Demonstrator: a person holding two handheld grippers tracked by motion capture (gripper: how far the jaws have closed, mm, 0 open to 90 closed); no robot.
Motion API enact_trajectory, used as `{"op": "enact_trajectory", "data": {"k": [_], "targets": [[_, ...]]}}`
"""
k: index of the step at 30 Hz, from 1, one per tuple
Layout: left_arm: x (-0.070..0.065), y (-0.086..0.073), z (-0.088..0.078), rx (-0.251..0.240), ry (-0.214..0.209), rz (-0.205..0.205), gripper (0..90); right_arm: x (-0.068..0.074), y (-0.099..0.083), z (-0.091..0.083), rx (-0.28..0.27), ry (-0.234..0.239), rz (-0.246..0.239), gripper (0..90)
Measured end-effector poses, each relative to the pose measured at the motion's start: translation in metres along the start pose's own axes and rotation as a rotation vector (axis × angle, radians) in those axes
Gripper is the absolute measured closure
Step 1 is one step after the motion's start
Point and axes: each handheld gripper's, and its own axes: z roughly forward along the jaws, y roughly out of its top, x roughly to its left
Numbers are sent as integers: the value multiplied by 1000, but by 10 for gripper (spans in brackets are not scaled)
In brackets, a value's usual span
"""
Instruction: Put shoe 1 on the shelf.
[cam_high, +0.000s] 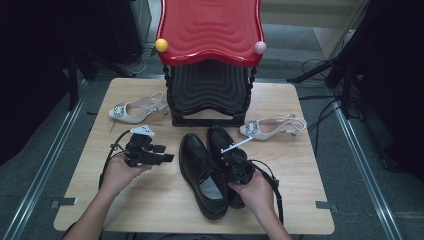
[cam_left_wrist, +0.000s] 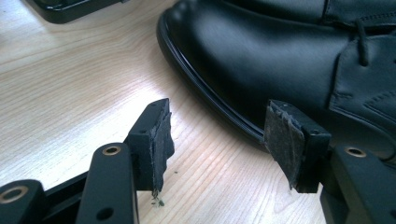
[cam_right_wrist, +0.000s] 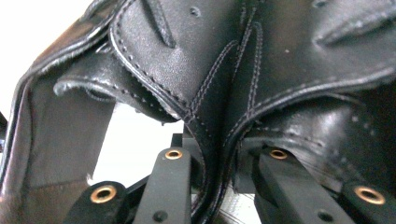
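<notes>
Right gripper: clamped on both black dress shoes' touching inner collars.
Left gripper: jaws apart, empty, beside toe.

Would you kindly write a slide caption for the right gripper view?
Right gripper clamps the adjoining inner collars of both black dress shoes, pinching the stitched leather edges together.

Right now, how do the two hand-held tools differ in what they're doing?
The left tool stands open with nothing between its pads, hovering over bare table beside the toe of the left black shoe. The right tool is shut, pinching the touching inner collars of both black shoes, the right black shoe included. Both are black, two-jawed and hand-held.
</notes>
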Motion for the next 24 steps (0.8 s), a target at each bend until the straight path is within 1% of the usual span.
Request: {"op": "enact_trajectory", "data": {"k": [3,5,7,8,9,10,11,12,13,14,19,22,24], "targets": [[2,-1,-1,-3,7,-4,418,-6,-2,-4,0,28,10,826],[4,-1,-2,-6,9,-8,418,-7,-4,-9,-13,31,8,830],[6,-1,-5,-12,19,-10,418,-11,-6,-15,-26,66,20,831],[6,-1,-6,-15,24,-14,419,-14,-6,-21,-46,90,32,831],[7,-2,-7,-18,28,-12,418,-14,-6,-24,-52,99,28,832],[8,-2,-8,-20,31,-17,419,-15,-7,-27,-61,109,37,832],[9,-3,-9,-18,34,-19,419,-15,-7,-32,-75,132,41,831],[11,-3,-10,-17,35,-16,419,-15,-6,-36,-88,143,45,831],[11,-3,-10,-19,33,-19,419,-15,-6,-40,-101,148,40,831],[11,-3,-10,-20,33,-23,419,-13,-5,-44,-104,151,40,831],[10,-3,-9,-15,34,-16,419,-8,3,-69,-156,148,18,830],[10,-3,-8,-11,34,-15,420,-6,14,-85,-197,130,2,829],[10,-4,-8,-14,34,-17,420,-7,24,-93,-224,112,9,829]]}}
